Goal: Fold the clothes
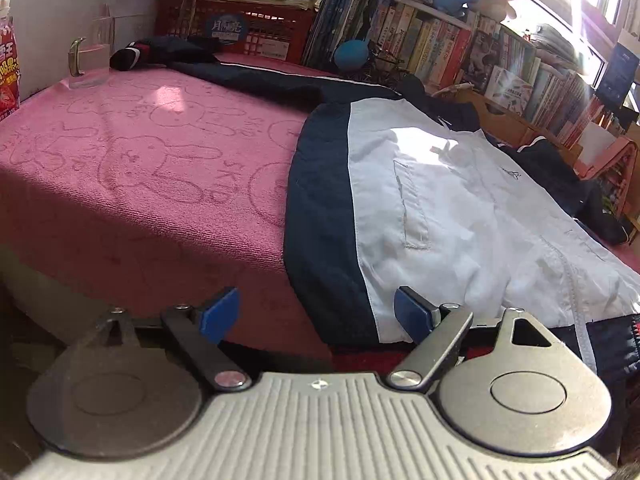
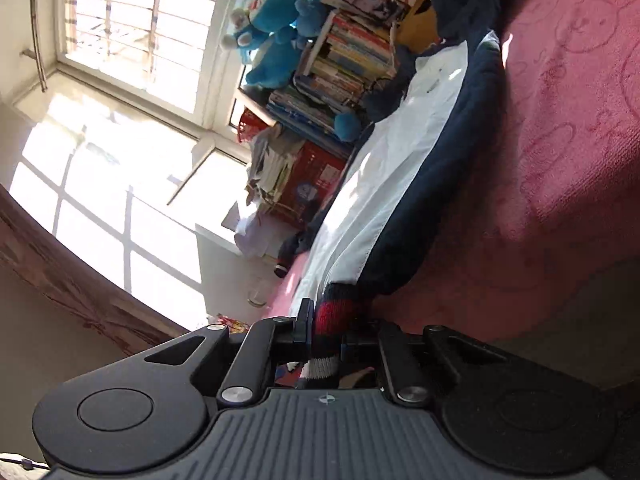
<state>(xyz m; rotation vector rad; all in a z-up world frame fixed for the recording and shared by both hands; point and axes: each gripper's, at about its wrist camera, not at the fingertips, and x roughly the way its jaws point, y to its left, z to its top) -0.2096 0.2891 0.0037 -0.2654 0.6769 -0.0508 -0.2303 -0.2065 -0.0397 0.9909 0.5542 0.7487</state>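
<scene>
Now your left hand-held gripper (image 1: 316, 314) hovers spread and empty over the jacket's (image 1: 440, 208) navy side panel at the near edge of the pink-covered worktop (image 1: 140, 168). Your right hand-held gripper (image 2: 326, 332) is pinching the jacket's striped knit hem (image 2: 336, 316). One sleeve (image 1: 240, 72) stretches toward the far edge, beside the red crate (image 1: 240, 28).

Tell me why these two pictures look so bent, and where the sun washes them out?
Left wrist view: the fisheye lens curves the pink towel; sunlight flares at the top right and lays a bright patch on the jacket. Right wrist view: the picture is rolled sideways, the window blown out white, the right tool in shadow.
</scene>
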